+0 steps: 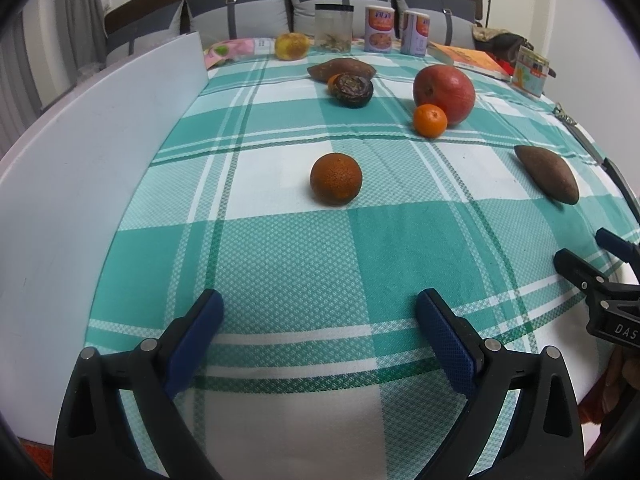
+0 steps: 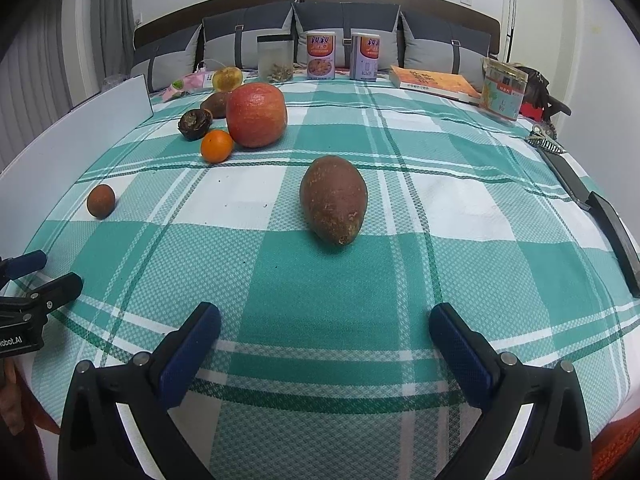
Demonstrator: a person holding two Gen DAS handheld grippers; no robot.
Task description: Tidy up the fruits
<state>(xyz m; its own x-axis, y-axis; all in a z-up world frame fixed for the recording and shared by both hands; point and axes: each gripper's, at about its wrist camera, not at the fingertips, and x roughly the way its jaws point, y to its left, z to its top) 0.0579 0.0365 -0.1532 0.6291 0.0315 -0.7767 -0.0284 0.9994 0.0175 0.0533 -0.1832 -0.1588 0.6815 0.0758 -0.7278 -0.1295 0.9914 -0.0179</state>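
Observation:
On the green checked cloth (image 1: 300, 248) lie a brownish orange (image 1: 336, 178), a small bright orange (image 1: 430, 120) against a big red apple (image 1: 444, 94), a dark shrivelled fruit (image 1: 354, 90), one sweet potato at the back (image 1: 340, 68) and one at the right (image 1: 547, 173). My left gripper (image 1: 320, 320) is open and empty, short of the brownish orange. In the right wrist view my right gripper (image 2: 326, 334) is open and empty, short of the near sweet potato (image 2: 334, 199). The apple (image 2: 257, 115) and small orange (image 2: 216, 146) sit far left there.
A white board (image 1: 100, 168) stands along the left edge. At the back are a yellowish fruit (image 1: 291, 45), a clear jar (image 1: 334, 26), two cans (image 1: 379, 29), a book (image 1: 468, 58) and a packet (image 1: 531, 72). A knife (image 2: 592, 204) lies at the right edge.

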